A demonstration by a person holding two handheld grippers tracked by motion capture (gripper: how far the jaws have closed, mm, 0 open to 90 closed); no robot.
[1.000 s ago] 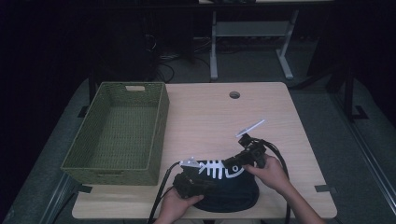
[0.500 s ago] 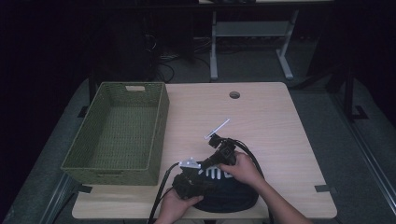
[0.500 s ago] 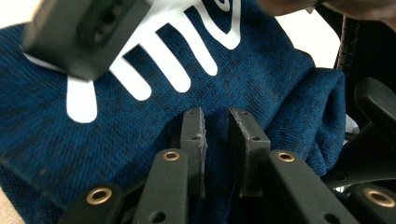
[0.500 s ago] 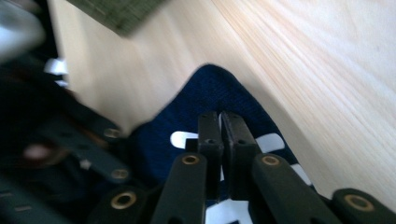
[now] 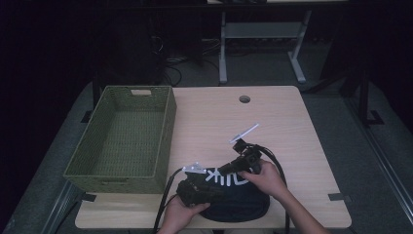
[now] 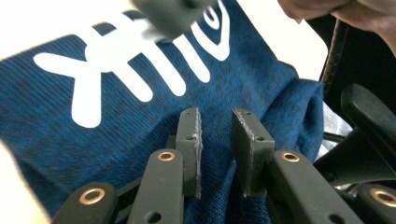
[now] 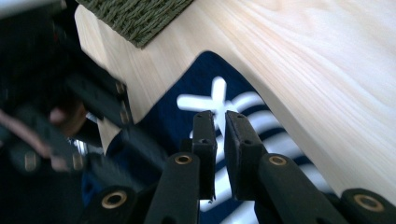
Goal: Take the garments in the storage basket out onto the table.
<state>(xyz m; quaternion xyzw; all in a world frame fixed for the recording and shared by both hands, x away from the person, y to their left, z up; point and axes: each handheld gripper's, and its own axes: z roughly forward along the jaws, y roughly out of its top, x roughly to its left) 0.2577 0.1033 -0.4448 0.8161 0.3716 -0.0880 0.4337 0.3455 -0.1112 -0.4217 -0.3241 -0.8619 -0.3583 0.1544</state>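
Observation:
A dark blue garment (image 5: 243,204) with white lettering lies bunched at the table's front edge. My left gripper (image 5: 214,187) rests low on its left part. In the left gripper view its jaws (image 6: 215,112) stand a little apart and have just been opening. Blue knit (image 6: 116,126) shows in the gap, and the pads do not press on it. My right gripper (image 5: 218,172) reaches in from the right over the lettering. Its jaws (image 7: 220,113) have also just been opening. They leave a narrow gap with nothing pinched above the garment (image 7: 205,70).
A green woven basket (image 5: 165,131) stands empty on the left of the wooden table (image 5: 272,122), and its corner (image 7: 135,14) shows in the right gripper view. A cable hole (image 5: 244,99) sits near the far edge. Black cables trail off the front.
The right hand swung left over the garment, then came partway back to the right. The left hand stayed where it was.

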